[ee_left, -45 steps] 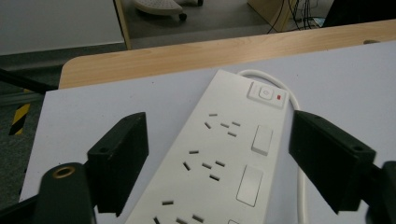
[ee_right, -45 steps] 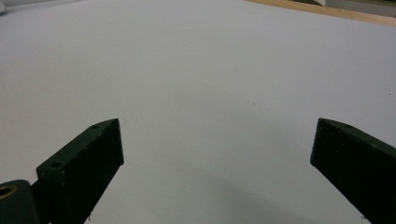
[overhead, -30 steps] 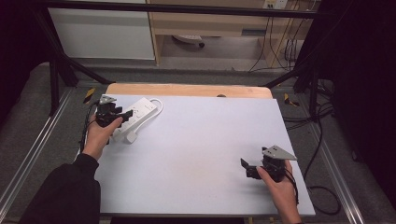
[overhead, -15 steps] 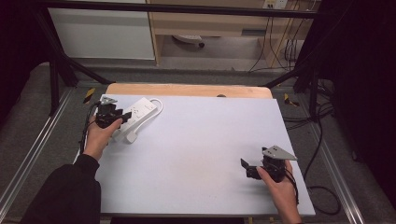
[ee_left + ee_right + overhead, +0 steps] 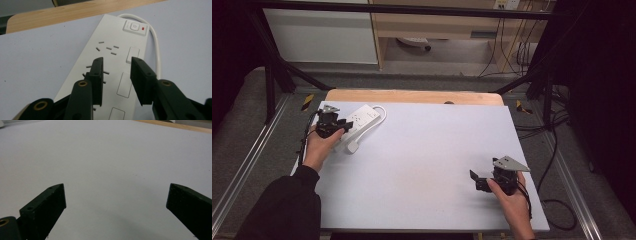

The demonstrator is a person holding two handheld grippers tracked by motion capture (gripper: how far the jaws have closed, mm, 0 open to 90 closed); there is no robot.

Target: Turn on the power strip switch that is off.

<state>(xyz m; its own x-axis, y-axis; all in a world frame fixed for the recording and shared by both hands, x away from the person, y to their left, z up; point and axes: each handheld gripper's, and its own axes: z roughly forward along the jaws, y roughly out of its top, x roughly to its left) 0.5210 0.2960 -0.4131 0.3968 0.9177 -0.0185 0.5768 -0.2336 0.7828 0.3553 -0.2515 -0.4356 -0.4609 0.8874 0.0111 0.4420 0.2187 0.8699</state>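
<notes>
A: Power strip (image 5: 361, 121), white, lies flat at the table's (image 5: 422, 165) far left corner, its cord (image 5: 381, 112) looping off the end with the switch (image 5: 134, 27). How would it handle?

B: By my guess, rigid plastic, fairly light, with a smooth top that pads could slide on. It is wide and flat, so I'd take it across the long edges, not from above.

A: Where is the left gripper (image 5: 116, 75)?

B: Right over the strip's near half, above the socket holes. Its jaws have just been closing, yet a gap remains between them and they pinch nothing; the strip sits below them, not between.

A: And the right gripper (image 5: 116, 202)?

B: Well away from the strip, near the opposite front corner, jaws wide apart over bare tabletop.

A: Risks?

B: The stiff cord may drag or twist the strip when it's lifted.
</notes>
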